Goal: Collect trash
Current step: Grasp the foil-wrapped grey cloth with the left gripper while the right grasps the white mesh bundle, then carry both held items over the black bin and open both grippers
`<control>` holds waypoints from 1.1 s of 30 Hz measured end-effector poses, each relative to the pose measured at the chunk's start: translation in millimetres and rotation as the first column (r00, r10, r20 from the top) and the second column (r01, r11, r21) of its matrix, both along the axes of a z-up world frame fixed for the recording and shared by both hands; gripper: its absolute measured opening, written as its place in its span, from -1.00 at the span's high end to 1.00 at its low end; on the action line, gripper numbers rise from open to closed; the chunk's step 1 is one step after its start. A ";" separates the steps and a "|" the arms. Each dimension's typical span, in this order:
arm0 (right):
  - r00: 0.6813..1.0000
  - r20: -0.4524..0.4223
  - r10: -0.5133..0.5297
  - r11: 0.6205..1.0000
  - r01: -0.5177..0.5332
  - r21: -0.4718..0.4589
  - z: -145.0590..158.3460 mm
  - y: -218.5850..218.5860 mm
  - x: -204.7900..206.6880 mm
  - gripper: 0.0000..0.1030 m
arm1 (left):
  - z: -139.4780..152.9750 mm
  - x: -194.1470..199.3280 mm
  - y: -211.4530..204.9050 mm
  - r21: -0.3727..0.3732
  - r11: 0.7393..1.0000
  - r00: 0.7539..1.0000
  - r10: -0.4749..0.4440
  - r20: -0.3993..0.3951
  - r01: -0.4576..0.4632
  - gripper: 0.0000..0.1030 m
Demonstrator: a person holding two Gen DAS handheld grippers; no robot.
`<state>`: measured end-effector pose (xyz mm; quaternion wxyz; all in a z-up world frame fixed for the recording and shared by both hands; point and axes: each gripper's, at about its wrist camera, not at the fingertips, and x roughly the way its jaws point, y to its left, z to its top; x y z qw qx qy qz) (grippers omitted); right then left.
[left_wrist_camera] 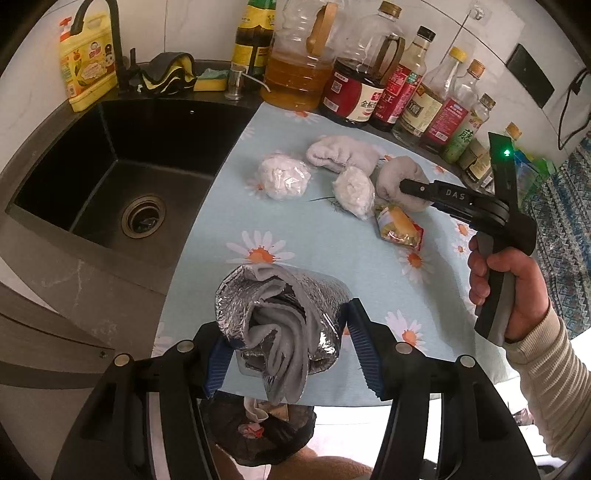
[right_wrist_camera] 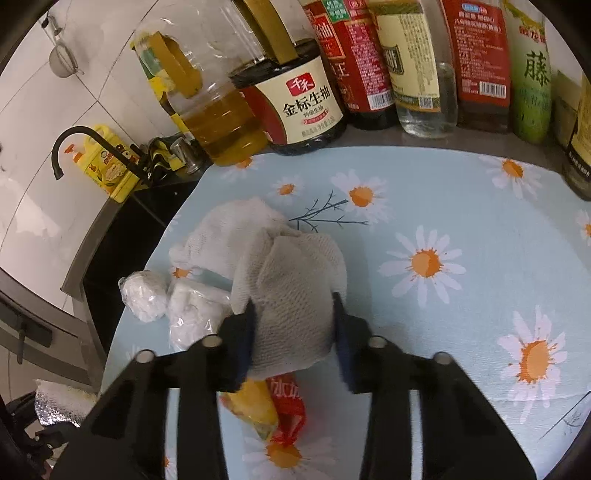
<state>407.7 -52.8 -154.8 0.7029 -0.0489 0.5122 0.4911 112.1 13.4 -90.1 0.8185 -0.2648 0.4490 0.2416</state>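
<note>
My left gripper (left_wrist_camera: pixel 286 341) is shut on a crumpled silver foil bag with a grey cloth stuffed in it (left_wrist_camera: pixel 280 317), held at the table's front edge above a black trash bag (left_wrist_camera: pixel 258 432). My right gripper (right_wrist_camera: pixel 295 328) straddles a grey crumpled cloth wad (right_wrist_camera: pixel 291 288) on the daisy tablecloth (right_wrist_camera: pixel 461 229); its pads touch the wad's sides. In the left wrist view the right gripper (left_wrist_camera: pixel 406 184) reaches this wad (left_wrist_camera: pixel 397 177). Two white plastic-wrapped balls (left_wrist_camera: pixel 283 179) (left_wrist_camera: pixel 352 192), another pale cloth (left_wrist_camera: pixel 340 151) and a yellow-red snack wrapper (left_wrist_camera: pixel 399 227) lie nearby.
A black sink (left_wrist_camera: pixel 110 173) with a tap (left_wrist_camera: pixel 107 33) lies left of the table. Several oil and sauce bottles (left_wrist_camera: pixel 354 74) line the back wall. A yellow detergent bottle (left_wrist_camera: pixel 88 59), rag and sponge (left_wrist_camera: pixel 208 79) sit behind the sink.
</note>
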 end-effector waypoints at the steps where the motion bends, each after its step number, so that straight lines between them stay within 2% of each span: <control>1: 1.000 -0.002 -0.008 1.000 0.008 0.005 1.7 -2.9 0.7 0.42 | 0.6 -0.2 0.1 0.001 1.000 1.000 -0.005 0.004 0.005 -0.09; 7: 0.998 0.018 -0.058 0.997 0.057 0.044 22.2 -25.7 0.4 0.44 | 7.7 -3.5 -0.8 0.016 0.999 0.998 -0.052 0.041 0.051 -0.09; 14: 0.985 0.057 -0.161 0.986 0.158 0.059 48.8 -66.0 -18.0 0.44 | 16.0 -10.5 0.8 0.045 0.987 0.982 -0.161 0.097 0.157 -0.09; 24: 0.943 0.104 -0.315 0.949 0.314 0.033 73.3 -121.9 -93.9 0.44 | 27.3 -40.7 10.4 0.053 0.945 0.926 -0.328 0.189 0.324 -0.09; 33: 0.905 0.104 -0.413 0.911 0.412 0.034 90.8 -139.9 -183.0 0.43 | 24.0 -75.7 14.8 0.034 0.893 0.868 -0.444 0.222 0.448 -0.09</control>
